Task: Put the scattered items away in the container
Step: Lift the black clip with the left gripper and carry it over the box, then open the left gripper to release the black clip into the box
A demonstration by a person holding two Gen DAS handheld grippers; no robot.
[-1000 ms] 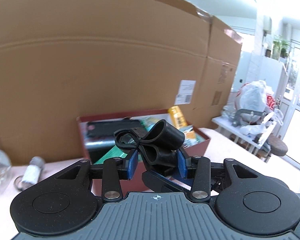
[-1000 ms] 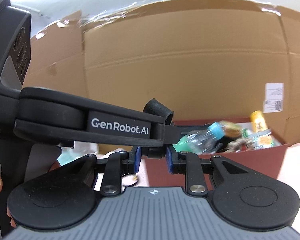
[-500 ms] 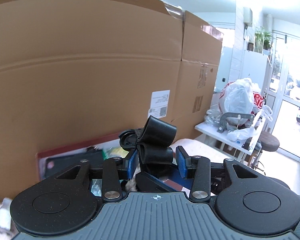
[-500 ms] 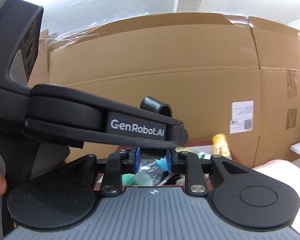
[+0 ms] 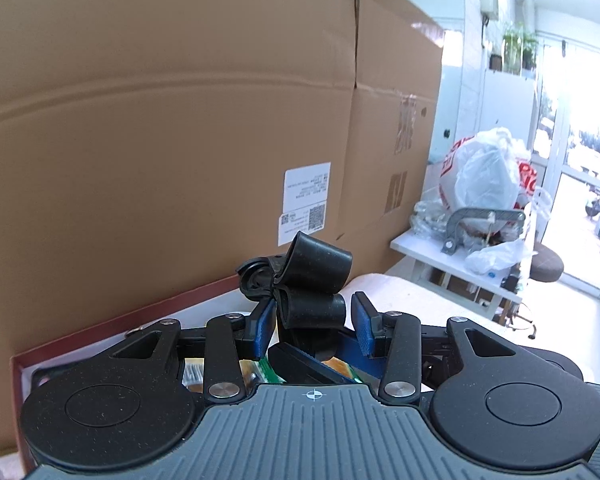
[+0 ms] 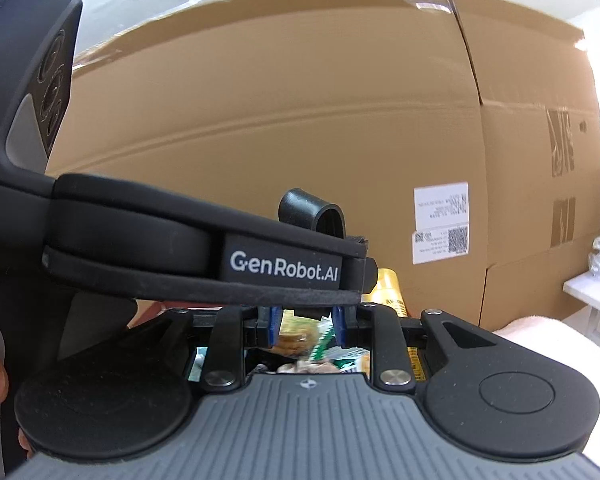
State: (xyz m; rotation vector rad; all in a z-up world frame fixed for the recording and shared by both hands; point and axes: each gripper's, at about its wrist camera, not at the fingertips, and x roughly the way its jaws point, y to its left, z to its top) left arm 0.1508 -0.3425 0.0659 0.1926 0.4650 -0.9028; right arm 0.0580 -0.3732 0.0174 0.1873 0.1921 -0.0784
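Pads on my left gripper (image 5: 310, 328) stand part-way open around a black rubber strap folded into stacked loops (image 5: 316, 272). The left blue pad is at its side, and a clear gap shows between the strap and the right pad, so I am not squeezing it. Whether something beneath props it up, I cannot tell.

It looks light and soft. I judge it would squash and spring back rather than break, and the rubber should grip, not slip. The best hold is the lower, narrower loop, low between the pads; the broad upper loop would only fold.

The bundle stands roughly upright with its long axis rising out of the jaws. The top loop leans over and its open end points up and to the right.

It hangs over the shallow red-walled box (image 5: 100, 332), which already holds packets, with the big brown cardboard carton (image 5: 160, 120) behind.

My right gripper (image 6: 306, 320) sits just under the left one, jaws narrow with nothing clearly held — snack packets (image 6: 300, 340) and a yellow tube (image 6: 388, 288) show past it.
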